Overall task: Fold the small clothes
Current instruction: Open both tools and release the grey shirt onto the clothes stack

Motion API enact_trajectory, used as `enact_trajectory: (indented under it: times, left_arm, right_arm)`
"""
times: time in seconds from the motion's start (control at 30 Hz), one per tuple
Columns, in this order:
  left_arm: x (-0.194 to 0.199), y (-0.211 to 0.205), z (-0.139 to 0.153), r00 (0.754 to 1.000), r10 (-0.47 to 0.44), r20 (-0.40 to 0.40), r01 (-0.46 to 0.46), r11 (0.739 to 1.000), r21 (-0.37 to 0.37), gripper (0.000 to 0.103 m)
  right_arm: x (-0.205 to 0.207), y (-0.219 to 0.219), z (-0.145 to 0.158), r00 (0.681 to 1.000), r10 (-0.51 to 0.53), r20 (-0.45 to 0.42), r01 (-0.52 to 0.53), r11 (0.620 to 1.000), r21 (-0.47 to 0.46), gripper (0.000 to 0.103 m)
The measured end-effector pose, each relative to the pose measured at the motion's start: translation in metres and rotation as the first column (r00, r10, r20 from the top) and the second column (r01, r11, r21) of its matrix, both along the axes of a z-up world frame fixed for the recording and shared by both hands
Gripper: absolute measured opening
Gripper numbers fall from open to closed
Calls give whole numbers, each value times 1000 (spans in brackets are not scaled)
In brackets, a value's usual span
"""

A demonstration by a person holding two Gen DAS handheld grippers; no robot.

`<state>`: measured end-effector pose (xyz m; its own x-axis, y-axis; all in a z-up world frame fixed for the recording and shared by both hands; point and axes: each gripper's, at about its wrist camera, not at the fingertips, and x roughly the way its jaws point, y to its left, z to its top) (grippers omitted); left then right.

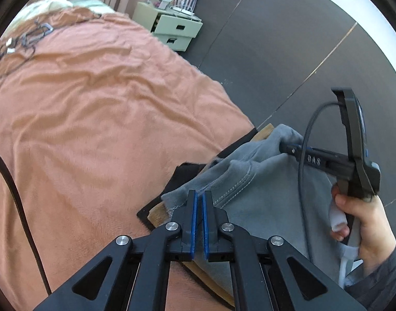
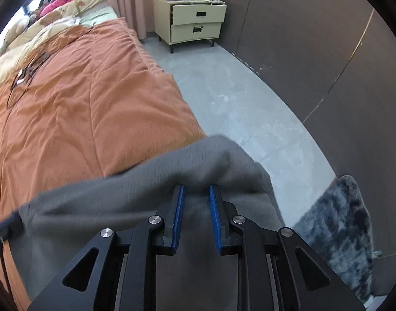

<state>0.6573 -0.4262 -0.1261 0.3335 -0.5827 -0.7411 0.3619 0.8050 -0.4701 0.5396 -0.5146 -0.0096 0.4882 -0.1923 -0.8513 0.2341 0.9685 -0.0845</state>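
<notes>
Soft grey fleece garment point(image 1: 255, 194) lies at bed edge, on orange quilted bedspread point(image 1: 94, 119), approx 4 o'clock in left wrist view. Left gripper point(image 1: 199, 194) clenched on its stitched hem. Right gripper point(image 2: 196, 189) grasping a bunched fold of the garment, w/ jaws partly apart around the cloth.

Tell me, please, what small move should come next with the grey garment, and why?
Probably carry the gripped edge across and lay it down. Both the left gripper and right gripper pinch the grey garment, which is bunched and lifted above the orange bedspread, not flat.
</notes>
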Motion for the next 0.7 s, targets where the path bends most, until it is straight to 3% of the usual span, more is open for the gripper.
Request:
enact_trajectory:
  times: [0.13, 0.33, 0.47, 0.5, 0.53, 0.57, 0.6, 0.7]
  left_arm:
    - [3, 4, -6, 999, 27, -18, -27, 999, -24, 2]
    - [-1, 16, 12, 998, 55, -4, -55, 998, -14, 2]
    - [-13, 19, 22, 999, 47, -5, -47, 999, -2, 3]
    - [-16, 18, 24, 999, 41, -8, -41, 999, -1, 3]
    - [-21, 17, 26, 999, 34, -6, -34, 999, 4, 3]
    - [-25, 16, 28, 1000, 30, -1, -30, 1000, 9, 4]
    - [-30, 14, 31, 1000, 25, 3, -25, 1000, 16, 6]
    - [-44, 10, 33, 1000, 14, -7, -14, 999, 29, 20]
  right_arm:
    - [18, 2, 1, 999, -9, 44, 9, 1000, 4, 17]
    - [-16, -4, 29, 992, -19, 121, 13, 998, 55, 17]
    - [-56, -1, 50, 992, 11, 123, -14, 1000, 25, 19]
    - [-65, -2, 52, 992, 14, 124, -17, 1000, 21, 31]
    - [-79, -1, 57, 991, 17, 131, -18, 1000, 8, 54]
    - [-91, 0, 61, 990, 23, 142, -22, 1000, -7, 63]
    - [-101, 3, 64, 987, 35, 155, -32, 999, -22, 70]
    - [-134, 5, 64, 987, 61, 146, -61, 998, -4, 70]
